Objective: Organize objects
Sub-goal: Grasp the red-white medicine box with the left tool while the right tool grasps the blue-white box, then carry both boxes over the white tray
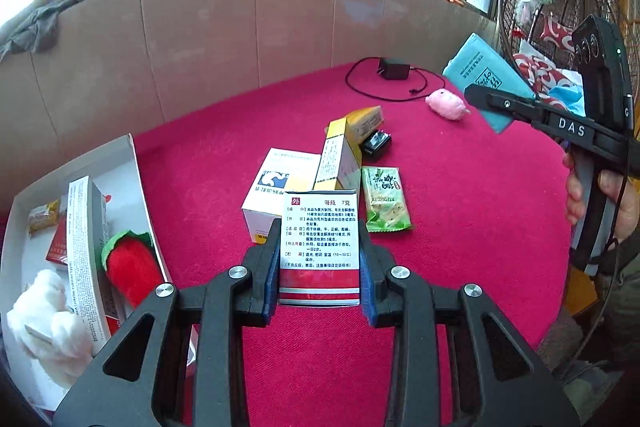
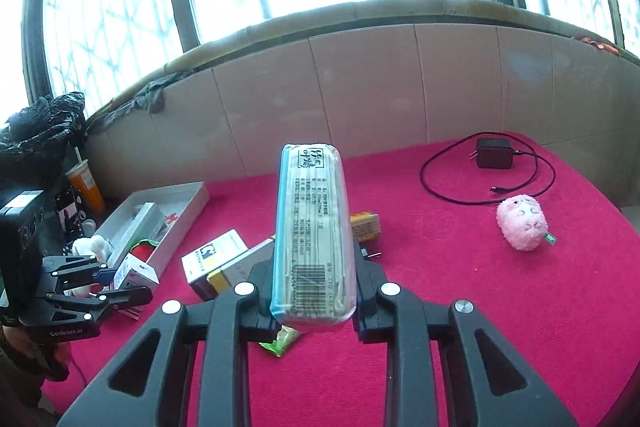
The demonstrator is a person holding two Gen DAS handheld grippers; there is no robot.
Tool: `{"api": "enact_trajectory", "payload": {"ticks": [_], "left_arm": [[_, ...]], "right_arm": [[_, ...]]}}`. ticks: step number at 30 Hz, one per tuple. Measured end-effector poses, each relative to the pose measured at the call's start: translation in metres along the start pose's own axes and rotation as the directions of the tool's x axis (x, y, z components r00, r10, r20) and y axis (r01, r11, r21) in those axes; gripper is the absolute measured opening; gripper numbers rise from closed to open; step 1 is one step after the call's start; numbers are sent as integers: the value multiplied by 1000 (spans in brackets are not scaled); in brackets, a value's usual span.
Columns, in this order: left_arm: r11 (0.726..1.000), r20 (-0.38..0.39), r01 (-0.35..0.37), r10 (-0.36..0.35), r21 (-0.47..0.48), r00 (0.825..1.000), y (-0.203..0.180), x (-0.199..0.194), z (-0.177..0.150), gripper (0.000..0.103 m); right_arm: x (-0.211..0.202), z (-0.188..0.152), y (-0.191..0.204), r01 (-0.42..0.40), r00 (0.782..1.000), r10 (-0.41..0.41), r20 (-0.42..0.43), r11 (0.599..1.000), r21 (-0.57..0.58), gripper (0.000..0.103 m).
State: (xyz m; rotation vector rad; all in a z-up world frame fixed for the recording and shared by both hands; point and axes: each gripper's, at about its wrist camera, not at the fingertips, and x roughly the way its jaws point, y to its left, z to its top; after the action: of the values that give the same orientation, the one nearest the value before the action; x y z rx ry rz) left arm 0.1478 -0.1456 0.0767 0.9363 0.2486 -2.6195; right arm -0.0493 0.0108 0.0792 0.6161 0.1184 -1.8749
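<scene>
- The tray (image 1: 132,163) at the worktop's (image 1: 460,207) left edge is already crowded with a tall box (image 1: 86,255), strawberry (image 1: 132,267) and white plush (image 1: 44,311); a drop-in could topple them.
- The tissue pack (image 2: 310,235), pinched in the right gripper (image 2: 312,291) above the clutter, is soft and long; it may sag or swing out.
- The red carton (image 1: 319,247), clamped low in the left gripper (image 1: 320,267), could pivot.

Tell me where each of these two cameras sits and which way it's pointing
Left wrist: on the left gripper, facing down across the red table to the window wall; it grips a medicine box; a hand holds the right gripper.
Right wrist: on the right gripper, facing likewise, gripping a blue tissue pack; left gripper visible.
Shared: white tray, pink plush, charger.
</scene>
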Motion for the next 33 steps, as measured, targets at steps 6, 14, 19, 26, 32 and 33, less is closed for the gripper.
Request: {"api": "enact_trajectory", "payload": {"ticks": [6, 14, 19, 26, 32, 33], "left_arm": [[999, 63, -10, 13, -47, 998, 9, -21, -4, 31], [996, 142, -4, 16, -84, 990, 17, -50, -8, 31], [994, 180, -5, 26, -112, 983, 26, -65, -10, 31], [986, 220, -7, 43, -164, 974, 42, -82, -14, 31], [979, 255, -9, 62, -205, 965, 54, -97, -18, 31], [977, 260, -9, 65, -211, 963, 56, -99, -19, 31]], "right_arm": [[-7, 0, 35, -34, 999, 34, 6, 999, -26, 26], [-9, -3, 63, -77, 997, 77, -4, 997, -29, 26], [-9, 0, 85, -103, 995, 103, -11, 993, -58, 26], [-8, 0, 111, -135, 991, 133, -25, 986, -94, 26], [-4, 0, 128, -156, 987, 153, -43, 982, -110, 26], [-4, -1, 130, -160, 987, 156, -46, 981, -113, 26]]}}
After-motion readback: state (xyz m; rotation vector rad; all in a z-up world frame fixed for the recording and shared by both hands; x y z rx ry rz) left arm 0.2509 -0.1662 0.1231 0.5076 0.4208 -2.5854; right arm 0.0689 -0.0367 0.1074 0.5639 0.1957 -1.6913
